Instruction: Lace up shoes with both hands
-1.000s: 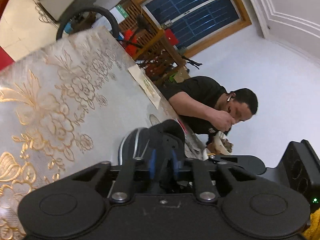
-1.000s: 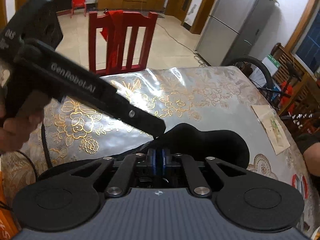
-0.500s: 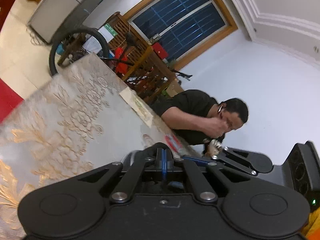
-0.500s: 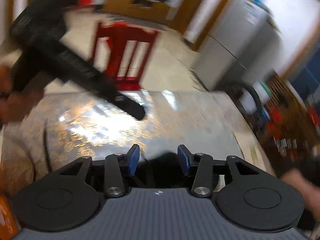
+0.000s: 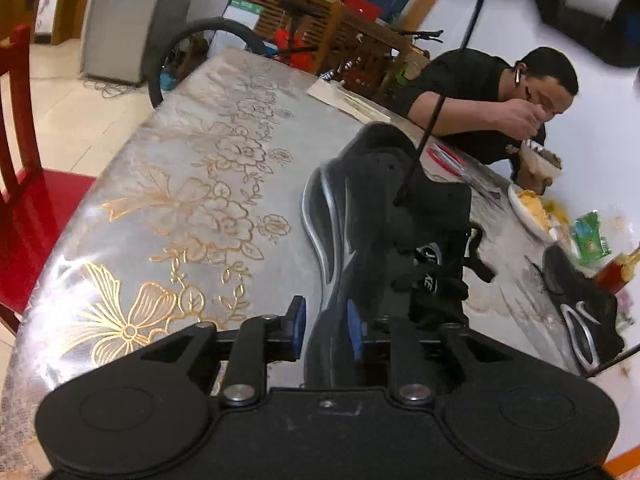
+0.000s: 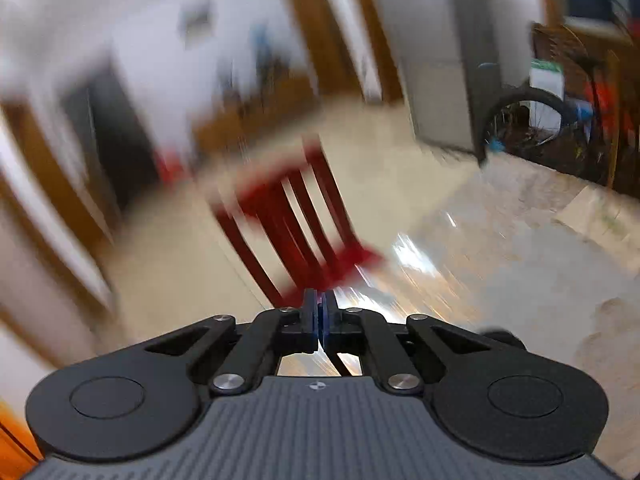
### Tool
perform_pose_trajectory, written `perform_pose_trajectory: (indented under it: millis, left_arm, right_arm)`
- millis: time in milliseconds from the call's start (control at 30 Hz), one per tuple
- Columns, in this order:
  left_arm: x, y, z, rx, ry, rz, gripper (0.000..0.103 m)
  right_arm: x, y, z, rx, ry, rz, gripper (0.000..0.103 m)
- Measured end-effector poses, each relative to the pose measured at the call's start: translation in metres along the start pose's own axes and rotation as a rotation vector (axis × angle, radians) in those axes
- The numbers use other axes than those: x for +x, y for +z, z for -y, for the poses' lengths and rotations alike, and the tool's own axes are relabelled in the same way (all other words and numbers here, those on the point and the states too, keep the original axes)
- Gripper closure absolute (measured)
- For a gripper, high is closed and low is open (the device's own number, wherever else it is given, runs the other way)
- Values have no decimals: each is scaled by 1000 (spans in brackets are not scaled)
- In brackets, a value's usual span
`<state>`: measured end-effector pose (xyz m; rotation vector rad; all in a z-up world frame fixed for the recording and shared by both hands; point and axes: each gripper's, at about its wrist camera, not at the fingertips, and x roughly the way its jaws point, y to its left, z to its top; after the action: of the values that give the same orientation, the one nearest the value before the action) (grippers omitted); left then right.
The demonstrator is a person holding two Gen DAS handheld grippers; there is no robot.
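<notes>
The left gripper (image 5: 326, 326) is seen with its blue pads parted by a moderate gap, and nothing is clamped between them; the near end of a black shoe (image 5: 376, 216) lies in line with that gap, though contact cannot be judged from this angle. The shoe is laid lengthwise on the table (image 5: 168, 208), nearer its right edge, with its silver-trimmed sole turned to the left. A black lace (image 5: 424, 136) is drawn taut, upward and to the right, from the shoe's eyelet area. A second black shoe (image 5: 576, 308) is placed by the table's right edge, well apart from the first.

The right gripper (image 6: 319, 322) is shown with its pads pressed together; a thin dark strand, possibly the lace, appears just below them, but the heavy blur leaves it uncertain whether anything is held. Beyond it, a red chair (image 6: 296, 220) is seen by the table's edge.

At the table's far right corner, a person (image 5: 480, 96) in black is seated over a bowl (image 5: 540, 158).
</notes>
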<state>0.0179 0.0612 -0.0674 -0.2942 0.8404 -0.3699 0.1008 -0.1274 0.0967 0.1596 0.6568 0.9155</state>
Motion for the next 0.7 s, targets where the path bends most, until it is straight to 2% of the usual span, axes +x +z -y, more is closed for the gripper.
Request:
perform_pose_trajectory:
  millis: [33, 133, 167, 200, 267, 333, 367, 433, 500, 567, 700]
  left_arm:
    - [0, 1, 1, 6, 9, 2, 78]
    - [2, 5, 3, 20, 31, -2, 75]
    - [2, 5, 3, 24, 38, -2, 73]
    - [3, 6, 4, 31, 49, -5, 72]
    - [6, 7, 7, 50, 75, -19, 72]
    - [3, 8, 9, 61, 85, -20, 72]
    - [3, 8, 9, 63, 92, -19, 72]
    - [-4, 9, 8, 37, 95, 0, 71]
    - [-12, 12, 5, -3, 64, 29, 66]
    - [-18, 14, 3, -15, 48, 44, 58]
    - [-18, 14, 9, 38, 84, 40, 56]
  right_arm:
    - [-11, 13, 3, 102, 47, 55, 100]
    - [-37, 29, 3, 221, 203, 199, 100]
    - [-41, 33, 2, 248, 244, 226, 98]
    - [-45, 37, 1, 270, 289, 252, 102]
    - [-52, 45, 0, 324, 443, 315, 103]
    - [-66, 59, -13, 274, 502, 386, 103]
    - [-72, 64, -21, 207, 480, 401, 103]
    - [-76, 67, -36, 67, 350, 369, 102]
    - [-66, 55, -44, -54, 176, 254, 90]
    - [-45, 24, -42, -147, -16, 112, 56]
    - [1, -59, -24, -251, -336, -119, 56]
